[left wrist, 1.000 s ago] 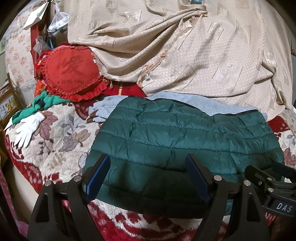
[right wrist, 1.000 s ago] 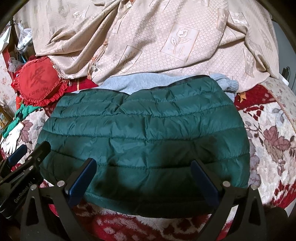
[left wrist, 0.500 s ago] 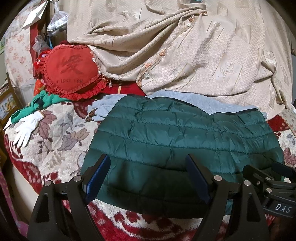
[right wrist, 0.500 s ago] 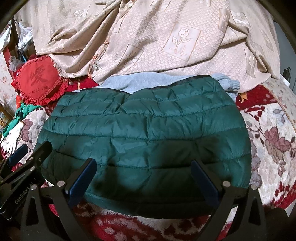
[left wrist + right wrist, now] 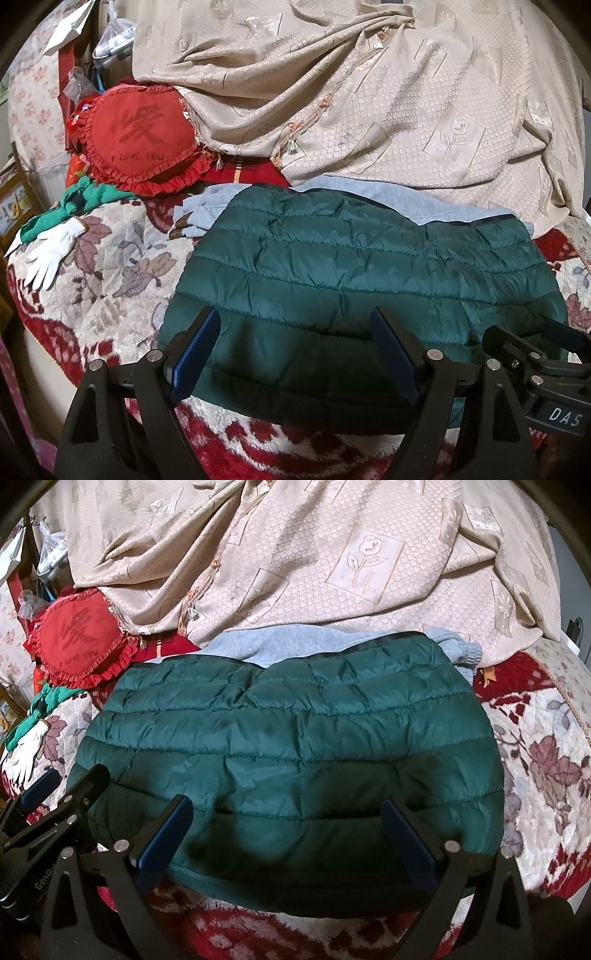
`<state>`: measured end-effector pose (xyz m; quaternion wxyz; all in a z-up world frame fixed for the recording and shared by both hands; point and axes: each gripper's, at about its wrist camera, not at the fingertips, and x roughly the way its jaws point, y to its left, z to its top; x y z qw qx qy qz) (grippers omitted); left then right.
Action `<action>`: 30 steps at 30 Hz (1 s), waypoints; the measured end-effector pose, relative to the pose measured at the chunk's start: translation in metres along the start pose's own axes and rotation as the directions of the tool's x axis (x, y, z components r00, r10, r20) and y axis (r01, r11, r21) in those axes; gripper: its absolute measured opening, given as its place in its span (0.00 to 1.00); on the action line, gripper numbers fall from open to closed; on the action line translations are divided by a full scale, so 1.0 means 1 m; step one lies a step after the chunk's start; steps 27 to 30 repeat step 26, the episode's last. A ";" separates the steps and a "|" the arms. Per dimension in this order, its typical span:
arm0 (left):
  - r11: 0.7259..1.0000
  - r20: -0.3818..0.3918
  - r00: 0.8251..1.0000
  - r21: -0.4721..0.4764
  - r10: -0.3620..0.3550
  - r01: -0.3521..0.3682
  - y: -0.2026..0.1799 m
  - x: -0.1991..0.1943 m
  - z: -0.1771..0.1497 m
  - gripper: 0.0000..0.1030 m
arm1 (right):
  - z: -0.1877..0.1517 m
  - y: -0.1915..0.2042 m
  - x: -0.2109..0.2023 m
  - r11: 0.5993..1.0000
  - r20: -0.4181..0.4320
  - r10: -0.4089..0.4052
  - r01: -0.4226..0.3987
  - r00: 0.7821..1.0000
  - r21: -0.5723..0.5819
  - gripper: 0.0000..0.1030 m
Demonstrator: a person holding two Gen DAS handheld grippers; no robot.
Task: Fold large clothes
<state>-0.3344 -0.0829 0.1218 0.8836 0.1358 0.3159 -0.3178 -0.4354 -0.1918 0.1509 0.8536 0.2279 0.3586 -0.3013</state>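
The left gripper (image 5: 295, 343) hovers low over the near hem of the green quilted jacket (image 5: 354, 280), its blue-padded fingers (image 5: 194, 354) spread wide and holding nothing. Just to its right the right gripper (image 5: 286, 830) sits level with it, jaws equally wide apart, also empty, pointing forward over the same hem; each gripper shows at the edge of the other's view. The jacket lies folded flat straight ahead of both grippers, on a bed covered by a red and cream floral blanket (image 5: 110, 280). Beyond the jacket's far edge a light blue garment (image 5: 280, 642) pokes out from under it. Ahead and left of the left gripper lie a white glove (image 5: 51, 254) and a green cloth (image 5: 88, 199), then a red frilled cushion (image 5: 142, 144). Farthest ahead, a beige patterned cloth (image 5: 295, 561) is heaped.
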 end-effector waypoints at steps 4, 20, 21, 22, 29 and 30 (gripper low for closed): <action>1.000 -0.003 1.000 -0.002 0.000 0.000 0.000 0.001 0.001 0.65 | 0.000 0.001 0.001 1.000 -0.001 -0.003 0.003 1.000 -0.004 1.00; 1.000 -0.014 1.000 -0.004 -0.003 0.003 0.001 0.005 0.000 0.65 | 0.001 0.001 0.006 1.000 -0.015 -0.005 0.005 1.000 -0.009 1.00; 1.000 -0.013 1.000 -0.005 -0.007 0.007 0.002 0.006 0.000 0.65 | 0.001 0.001 0.006 1.000 -0.015 -0.005 0.005 1.000 -0.010 1.00; 1.000 -0.011 1.000 -0.006 -0.013 0.013 0.003 0.006 0.001 0.65 | 0.001 0.001 0.006 1.000 -0.015 -0.006 0.006 1.000 -0.010 1.00; 1.000 -0.010 1.000 -0.003 -0.026 0.026 0.005 0.009 0.004 0.65 | 0.004 0.000 0.009 1.000 -0.019 -0.008 0.008 1.000 -0.017 1.00; 1.000 -0.010 1.000 -0.003 -0.026 0.026 0.005 0.009 0.004 0.65 | 0.004 0.000 0.009 1.000 -0.019 -0.008 0.008 1.000 -0.017 1.00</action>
